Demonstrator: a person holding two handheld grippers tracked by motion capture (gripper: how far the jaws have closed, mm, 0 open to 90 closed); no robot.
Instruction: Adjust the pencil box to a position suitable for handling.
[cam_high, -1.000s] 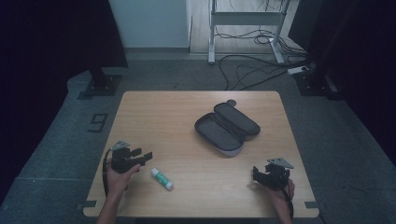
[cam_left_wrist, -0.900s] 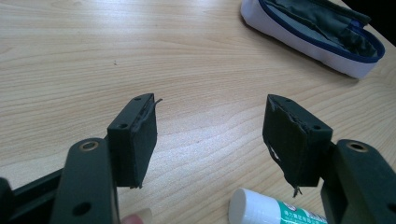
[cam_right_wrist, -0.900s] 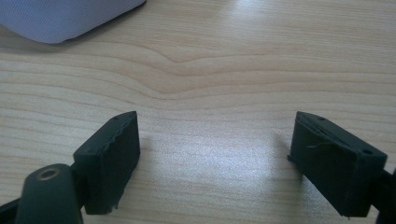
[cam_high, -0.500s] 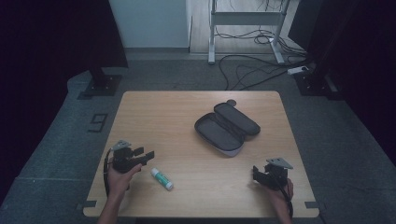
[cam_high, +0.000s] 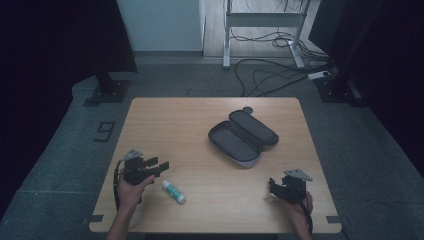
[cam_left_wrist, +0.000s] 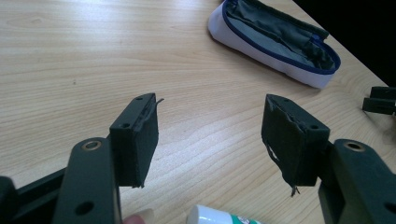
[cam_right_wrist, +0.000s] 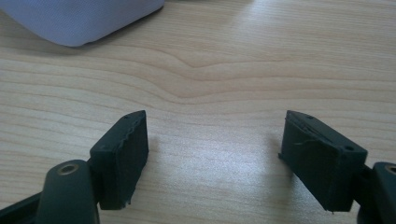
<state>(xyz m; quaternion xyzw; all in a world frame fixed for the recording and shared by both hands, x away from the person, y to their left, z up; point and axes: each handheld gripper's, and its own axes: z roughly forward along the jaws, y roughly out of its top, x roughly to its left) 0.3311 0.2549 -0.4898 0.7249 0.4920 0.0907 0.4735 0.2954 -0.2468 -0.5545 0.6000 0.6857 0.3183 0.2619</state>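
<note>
The left hand-held gripper is hovering wide and empty at the near left of the tabletop, with the glue stick lying just beside it. The right hand-held gripper is waiting near right, its jaws wide though they have just been closing slightly with nothing between them, while the open pencil case is lying farther off toward the middle.

Floor marking: a dark figure "9" on the grey floor covering, just off the table's far-left corner.
Glue stick label: green printing on the white glue stick lying on the table; too small in the high view and cut off at the lower edge of the left gripper view. Not legible.
Pencil case: open pencil case; no legible text or brand.
</note>
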